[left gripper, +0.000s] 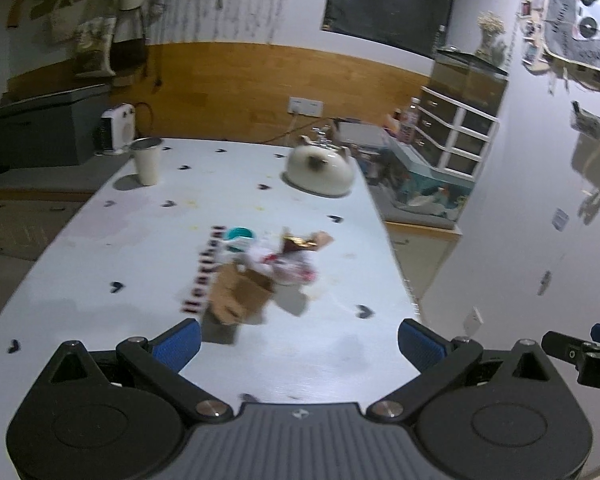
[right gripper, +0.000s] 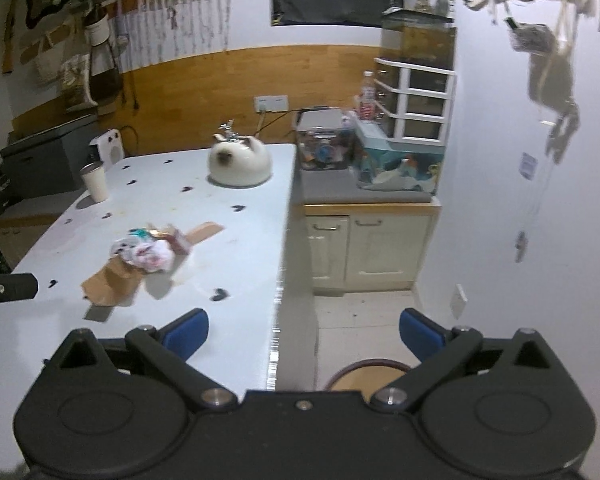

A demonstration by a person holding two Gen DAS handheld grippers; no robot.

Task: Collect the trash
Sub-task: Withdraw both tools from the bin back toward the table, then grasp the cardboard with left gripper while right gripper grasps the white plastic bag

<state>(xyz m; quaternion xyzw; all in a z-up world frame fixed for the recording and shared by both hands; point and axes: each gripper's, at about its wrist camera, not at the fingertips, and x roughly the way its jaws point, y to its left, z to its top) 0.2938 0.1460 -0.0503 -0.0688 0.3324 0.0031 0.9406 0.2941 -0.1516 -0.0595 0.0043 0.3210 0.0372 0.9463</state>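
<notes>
Brown cardboard scraps (left gripper: 240, 292) lie crumpled at the near end of a small trash pile (left gripper: 260, 268) in the middle of the white table (left gripper: 100, 240), with a crinkled white-and-red plastic wrapper (left gripper: 288, 268) touching them, a gold-brown foil wrapper (left gripper: 304, 242) just behind, a teal-rimmed cup (left gripper: 240, 236) at the far side and a strip with dark and red marks (left gripper: 208, 268) along the left edge of the heap. In the right wrist view the same pile (right gripper: 148, 256) sits left of centre, and a flat brown cardboard strip (right gripper: 204, 232) sticks out toward the table's right edge. The pictures are motion-blurred, so finer detail of the wrappers cannot be told.

The left gripper (left gripper: 299, 338) hangs above the near part of the table, just short of the pile, its blue-padded jaws spread wide with nothing between them. The right gripper (right gripper: 304, 332) is over the table's right edge, jaws likewise wide apart and empty, with a round wooden stool (right gripper: 364, 376) and tiled floor below it.

Farther back on the table stand a white tumbler (left gripper: 146, 162) near the left far corner and a white kettle (left gripper: 320, 170) near the right far corner. Small dark heart shapes (left gripper: 364, 312) dot the tabletop. Beyond the right edge is a cream cabinet (right gripper: 364, 248) with storage boxes on top.
</notes>
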